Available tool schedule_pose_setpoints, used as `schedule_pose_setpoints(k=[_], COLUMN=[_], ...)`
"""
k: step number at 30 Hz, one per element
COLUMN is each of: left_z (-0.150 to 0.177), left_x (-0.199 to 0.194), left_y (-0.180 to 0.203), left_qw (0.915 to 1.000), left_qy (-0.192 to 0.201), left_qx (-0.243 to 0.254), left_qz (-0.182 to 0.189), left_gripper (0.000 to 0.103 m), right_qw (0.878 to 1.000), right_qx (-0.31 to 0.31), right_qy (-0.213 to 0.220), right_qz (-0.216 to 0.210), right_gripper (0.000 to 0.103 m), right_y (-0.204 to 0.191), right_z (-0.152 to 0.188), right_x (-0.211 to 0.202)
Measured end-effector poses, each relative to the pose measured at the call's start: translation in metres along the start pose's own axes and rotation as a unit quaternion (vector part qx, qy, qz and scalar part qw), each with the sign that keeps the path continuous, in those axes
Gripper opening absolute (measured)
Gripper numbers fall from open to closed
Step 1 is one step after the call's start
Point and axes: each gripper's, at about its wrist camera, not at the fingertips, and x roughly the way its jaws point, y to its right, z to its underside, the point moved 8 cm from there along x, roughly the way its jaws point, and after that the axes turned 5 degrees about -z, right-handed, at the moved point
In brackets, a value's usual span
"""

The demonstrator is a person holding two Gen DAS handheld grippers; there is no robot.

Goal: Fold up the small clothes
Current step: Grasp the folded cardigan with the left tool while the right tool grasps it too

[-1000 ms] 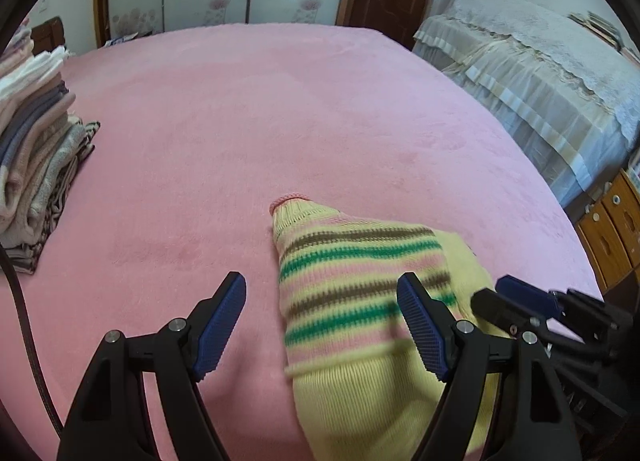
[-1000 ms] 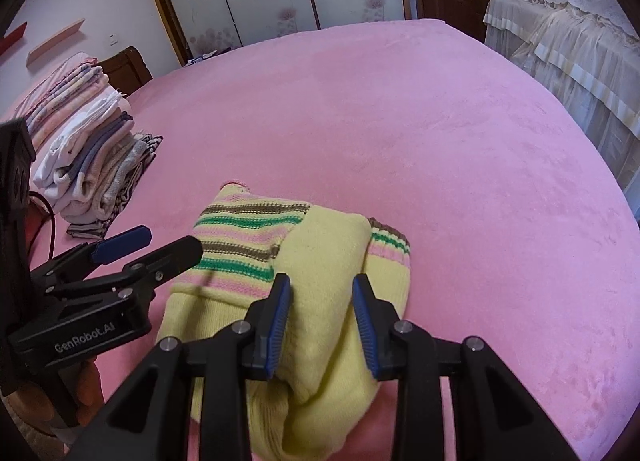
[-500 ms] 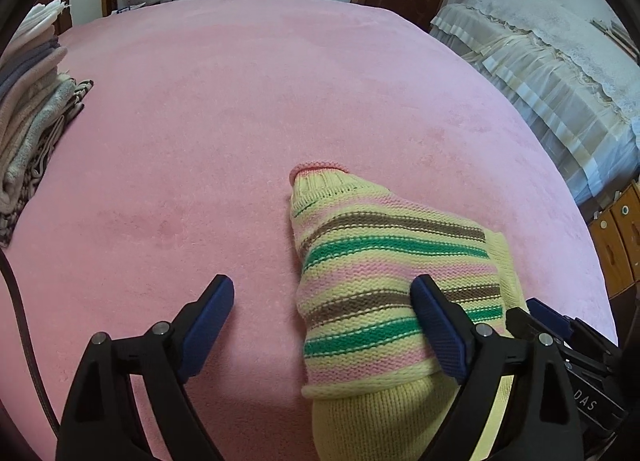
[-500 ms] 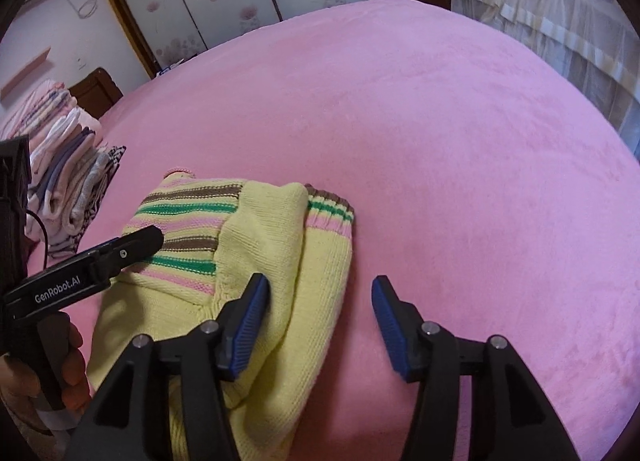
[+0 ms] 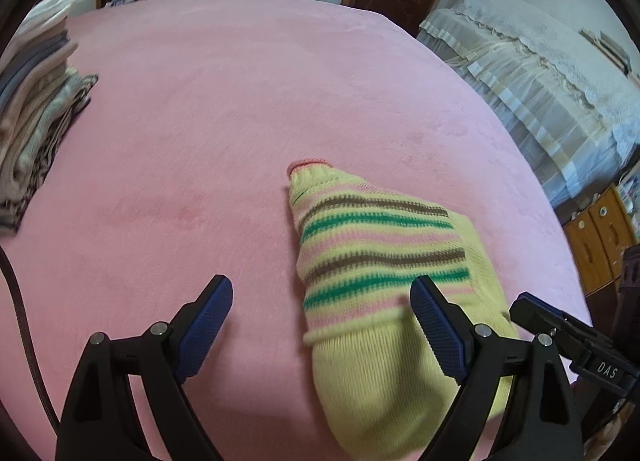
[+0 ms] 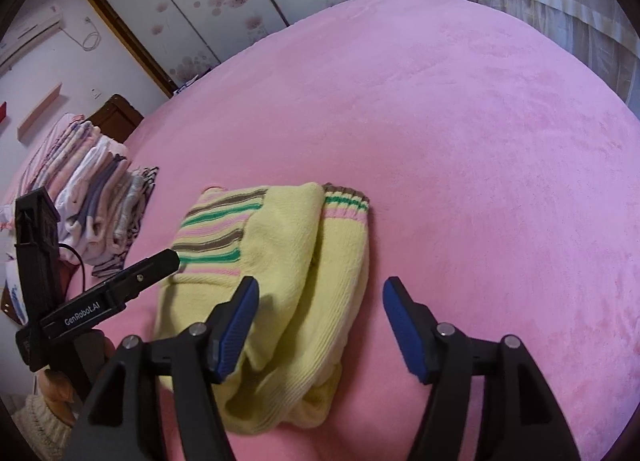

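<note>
You tilt both grippers down over the folded yellow striped knit sweater (image 6: 276, 261) on the pink plush bedspread (image 6: 460, 141). Your right gripper (image 6: 320, 325) has just been opening, nothing gripped; your left gripper (image 5: 320, 325) stands released. The sweater's near end is cut off.

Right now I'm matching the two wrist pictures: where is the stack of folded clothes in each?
Left wrist: stack of folded clothes at the far left edge, on the pink bed.
Right wrist: the stack at middle left, beyond the left gripper.
Shared landmark: the striped yellow sweater.
</note>
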Motion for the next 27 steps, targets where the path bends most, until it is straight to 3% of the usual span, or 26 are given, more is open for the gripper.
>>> schedule_pose_setpoints(k=[6,11,16,23,27], left_z=[0.019,0.024,0.024,0.026,0.028], left_x=[0.001,0.004,0.009,0.028,0.041], left_y=[-0.007,-0.005,0.0,0.0,-0.001], left_qw=[0.9996,0.9994,0.9992,0.995,0.991], left_qy=[-0.021,-0.02,-0.023,-0.053,-0.071], left_qx=[-0.017,-0.024,-0.019,-0.04,-0.054], left_qz=[0.002,0.012,0.026,0.075,0.1], left_gripper=[0.09,0.09,0.09,0.092,0.093], right_qw=[0.999,0.995,0.995,0.992,0.989], right_qx=[-0.038,-0.087,-0.069,0.051,0.059], right_qy=[-0.018,-0.037,-0.06,-0.101,-0.108], right_qz=[-0.01,0.01,0.047,-0.057,-0.081], right_gripper=[0.077,0.08,0.08,0.093,0.097], right_y=[-0.03,-0.052,-0.025,0.019,0.019], right_z=[0.01,0.012,0.01,0.02,0.023], right_x=[0.0,0.014,0.032,0.054,0.063])
